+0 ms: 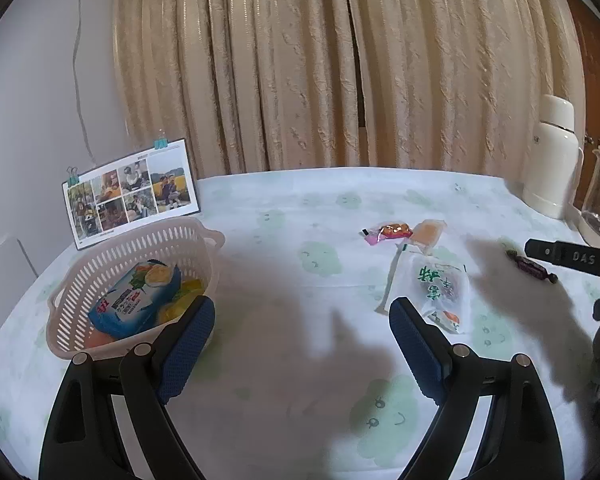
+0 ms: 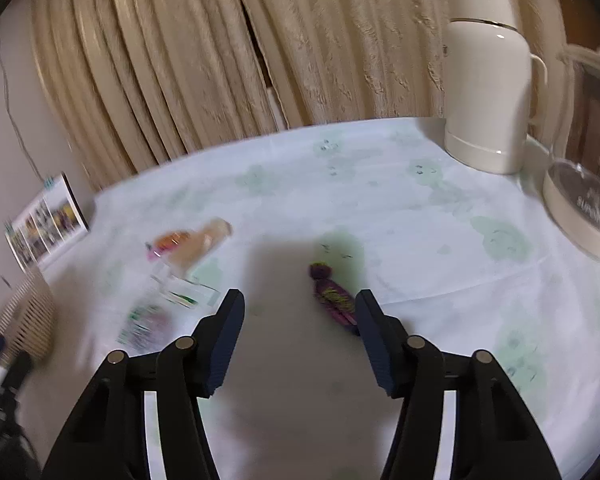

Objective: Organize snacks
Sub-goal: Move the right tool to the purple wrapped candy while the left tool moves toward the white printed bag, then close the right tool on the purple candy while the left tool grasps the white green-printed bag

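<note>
Left wrist view: left tool [image 1: 302, 312] held above the counter [image 1: 284, 240], fingers spread wide, nothing between them. Slotted beige basket [image 1: 100, 276] at left on the green-printed white cloth, holding a blue snack packet [image 1: 136, 300] with an egg picture and white-and-red print, too small to read, over yellow-orange packets. Clipped photo card [image 1: 130, 192] upright behind the basket. Right of centre, a clear pouch with green Chinese characters [image 1: 440, 288] lying flat, close to the right finger; beyond it an orange-and-pink wrapped sweet [image 1: 388, 232] touching a pale orange jelly cup [image 1: 430, 234]. Dark purple twist-wrapped candy [image 1: 530, 266] further right, beside the right tool [image 1: 572, 258], marked "DAS". Cream thermos [image 1: 552, 156] at the far edge.

Right wrist view, blurred: right tool [image 2: 300, 312] spread apart, empty, low over the counter [image 2: 420, 220]. Purple candy [image 2: 334, 298] just inside the right finger, touching or nearly so. Green-lettered pouch [image 2: 148, 320], sweet [image 2: 172, 240] and jelly cup [image 2: 214, 230] at left; basket [image 2: 28, 320] at the edge. Thermos [image 2: 486, 76] and a glass kettle [image 2: 584, 204], partly lettered "SUP", at right.
</note>
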Tool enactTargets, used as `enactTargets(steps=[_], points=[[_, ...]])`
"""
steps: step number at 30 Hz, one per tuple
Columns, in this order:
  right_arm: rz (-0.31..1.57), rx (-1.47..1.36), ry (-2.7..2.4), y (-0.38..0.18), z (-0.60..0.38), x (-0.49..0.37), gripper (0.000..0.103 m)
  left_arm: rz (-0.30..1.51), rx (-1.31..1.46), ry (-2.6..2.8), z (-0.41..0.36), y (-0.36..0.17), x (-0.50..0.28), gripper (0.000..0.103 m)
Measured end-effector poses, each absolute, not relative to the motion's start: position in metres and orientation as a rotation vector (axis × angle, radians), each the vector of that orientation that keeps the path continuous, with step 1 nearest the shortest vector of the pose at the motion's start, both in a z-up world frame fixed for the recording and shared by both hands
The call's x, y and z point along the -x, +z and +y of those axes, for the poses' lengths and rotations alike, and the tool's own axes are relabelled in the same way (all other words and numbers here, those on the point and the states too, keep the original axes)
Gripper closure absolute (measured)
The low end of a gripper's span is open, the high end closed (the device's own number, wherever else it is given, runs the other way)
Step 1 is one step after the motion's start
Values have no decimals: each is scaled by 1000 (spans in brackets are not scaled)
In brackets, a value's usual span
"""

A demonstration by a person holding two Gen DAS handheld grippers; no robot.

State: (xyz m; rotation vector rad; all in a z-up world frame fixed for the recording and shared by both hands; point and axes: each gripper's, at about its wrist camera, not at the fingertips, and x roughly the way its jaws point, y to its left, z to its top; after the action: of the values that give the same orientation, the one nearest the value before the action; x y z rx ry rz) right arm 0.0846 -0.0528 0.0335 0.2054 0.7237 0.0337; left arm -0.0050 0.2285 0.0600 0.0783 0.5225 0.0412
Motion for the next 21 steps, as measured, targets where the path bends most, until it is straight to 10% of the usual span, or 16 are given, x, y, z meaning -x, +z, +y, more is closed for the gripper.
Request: enactTargets(steps=[11,21], points=[[852,-145,72,13,-68,-110,56,531,-108,7,217,53,0,14],[862,-140,86,11,-67,-108,81,587,-116,-43,207,48,-10,14]])
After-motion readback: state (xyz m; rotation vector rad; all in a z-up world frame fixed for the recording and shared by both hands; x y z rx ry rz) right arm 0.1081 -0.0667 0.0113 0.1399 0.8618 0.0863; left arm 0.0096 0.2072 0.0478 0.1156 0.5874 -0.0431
